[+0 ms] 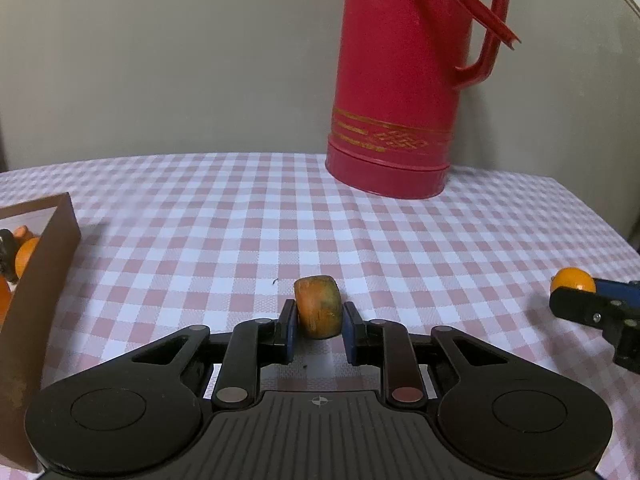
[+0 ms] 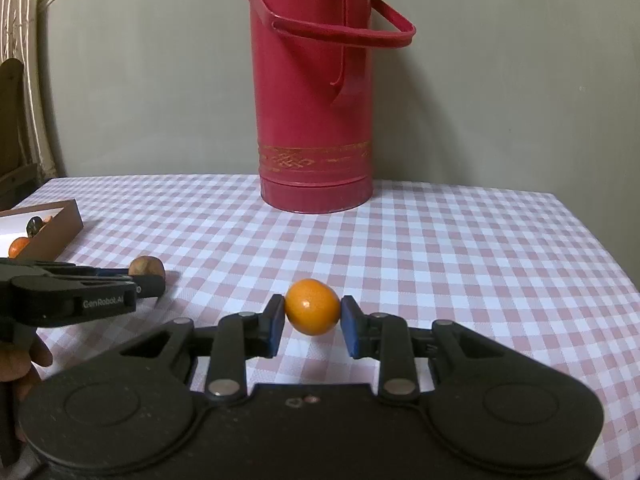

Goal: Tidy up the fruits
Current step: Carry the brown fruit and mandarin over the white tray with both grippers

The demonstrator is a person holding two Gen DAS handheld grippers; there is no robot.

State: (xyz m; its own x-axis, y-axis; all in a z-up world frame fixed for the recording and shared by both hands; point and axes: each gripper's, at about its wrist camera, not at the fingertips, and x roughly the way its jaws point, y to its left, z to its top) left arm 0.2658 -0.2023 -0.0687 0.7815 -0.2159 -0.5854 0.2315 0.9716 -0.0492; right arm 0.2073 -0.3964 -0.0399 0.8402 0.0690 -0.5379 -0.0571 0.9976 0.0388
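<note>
My left gripper (image 1: pixel 319 322) is shut on a dull, bruised orange fruit (image 1: pixel 319 306), held just over the checked tablecloth. My right gripper (image 2: pixel 313 314) is shut on a bright orange fruit (image 2: pixel 313 306), also low over the cloth. In the left wrist view the right gripper (image 1: pixel 568 294) shows at the far right with its bright fruit (image 1: pixel 573 279). In the right wrist view the left gripper (image 2: pixel 150 280) shows at the left with the dull fruit (image 2: pixel 146 267). A brown box (image 1: pixel 44 264) at the left holds orange fruits (image 1: pixel 26 254) and a dark one.
A tall red thermos jug (image 1: pixel 404 80) stands at the back of the table; it also shows in the right wrist view (image 2: pixel 316 96). The brown box (image 2: pixel 52 228) sits at the table's left side. The table's right edge (image 2: pixel 600 264) drops off near the right gripper.
</note>
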